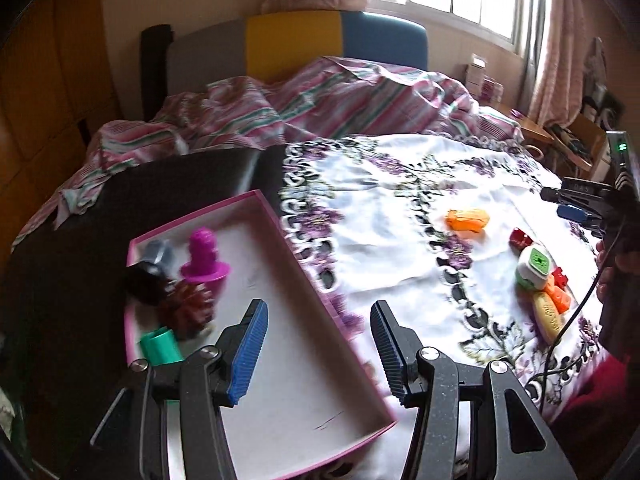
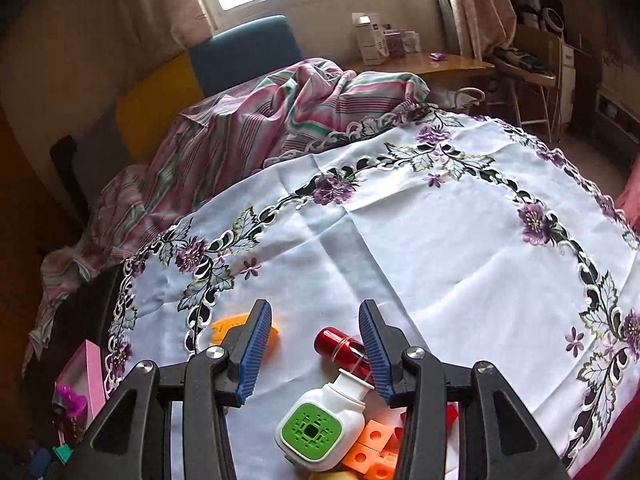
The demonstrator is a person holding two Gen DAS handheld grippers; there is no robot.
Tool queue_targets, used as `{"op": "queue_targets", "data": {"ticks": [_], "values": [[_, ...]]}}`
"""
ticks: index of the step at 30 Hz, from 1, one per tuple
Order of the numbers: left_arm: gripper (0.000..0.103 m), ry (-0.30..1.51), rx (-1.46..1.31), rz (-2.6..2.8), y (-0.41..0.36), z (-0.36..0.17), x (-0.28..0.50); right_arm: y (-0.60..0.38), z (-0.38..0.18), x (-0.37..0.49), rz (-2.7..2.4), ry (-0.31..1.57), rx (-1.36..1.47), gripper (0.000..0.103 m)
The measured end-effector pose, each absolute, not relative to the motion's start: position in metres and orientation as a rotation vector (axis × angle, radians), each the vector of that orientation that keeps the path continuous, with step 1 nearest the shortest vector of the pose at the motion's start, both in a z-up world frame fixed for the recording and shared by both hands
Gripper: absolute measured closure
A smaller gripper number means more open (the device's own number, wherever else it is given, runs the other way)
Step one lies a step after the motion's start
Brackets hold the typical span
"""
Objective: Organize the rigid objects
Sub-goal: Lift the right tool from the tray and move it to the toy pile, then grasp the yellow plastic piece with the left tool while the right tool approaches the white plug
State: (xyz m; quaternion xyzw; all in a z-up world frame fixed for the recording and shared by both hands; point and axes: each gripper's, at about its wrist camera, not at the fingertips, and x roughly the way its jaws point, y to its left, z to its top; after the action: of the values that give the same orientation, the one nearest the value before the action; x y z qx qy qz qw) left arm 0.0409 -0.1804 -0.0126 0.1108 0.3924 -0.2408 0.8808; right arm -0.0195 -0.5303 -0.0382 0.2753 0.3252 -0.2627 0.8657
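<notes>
A pink box [image 1: 276, 216] with a white floor holds a magenta toy [image 1: 204, 256], a dark bottle [image 1: 146, 280], a brown knobbly piece [image 1: 188, 308] and a green cylinder [image 1: 160, 346]. My left gripper [image 1: 318, 312] hangs open over the box's right wall, with nothing between its blue pads. On the flowered cloth lie an orange clip [image 2: 222, 326], a red cylinder [image 2: 338, 342], a white bottle with a green face [image 2: 320, 424] and orange blocks [image 2: 372, 444]. Above this pile my right gripper [image 2: 314, 312] is open and holds nothing. The right gripper [image 1: 560, 202] also shows at the left wrist view's right edge.
The white embroidered cloth [image 2: 460, 240] covers the near part of a bed, and a striped quilt [image 2: 248, 128] is bunched behind it. A dark board [image 1: 120, 208] lies under the box. A wooden side table [image 2: 436, 66] with small boxes stands by the window.
</notes>
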Motion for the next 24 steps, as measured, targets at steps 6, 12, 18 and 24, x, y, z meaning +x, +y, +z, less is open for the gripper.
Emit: {"op": "queue_targets", "data": {"ticks": [6, 12, 18, 24], "values": [[0.042, 0.847, 0.240, -0.557, -0.215, -0.017, 0.046, -0.535, -0.040, -0.020, -0.534, 0.685, 0.624, 0.057], [0.031, 0.894, 0.245, -0.628, -0.257, -0.024, 0.058, -0.544, -0.042, -0.030, -0.584, 0.664, 0.671, 0.057], [0.023, 0.959, 0.234, -0.676, -0.312, -0.038, 0.079, -0.554, -0.044, -0.037, -0.602, 0.647, 0.736, 0.057], [0.023, 1.006, 0.230, -0.708, -0.372, -0.050, 0.097, -0.558, -0.046, -0.035, -0.585, 0.647, 0.765, 0.056]]}}
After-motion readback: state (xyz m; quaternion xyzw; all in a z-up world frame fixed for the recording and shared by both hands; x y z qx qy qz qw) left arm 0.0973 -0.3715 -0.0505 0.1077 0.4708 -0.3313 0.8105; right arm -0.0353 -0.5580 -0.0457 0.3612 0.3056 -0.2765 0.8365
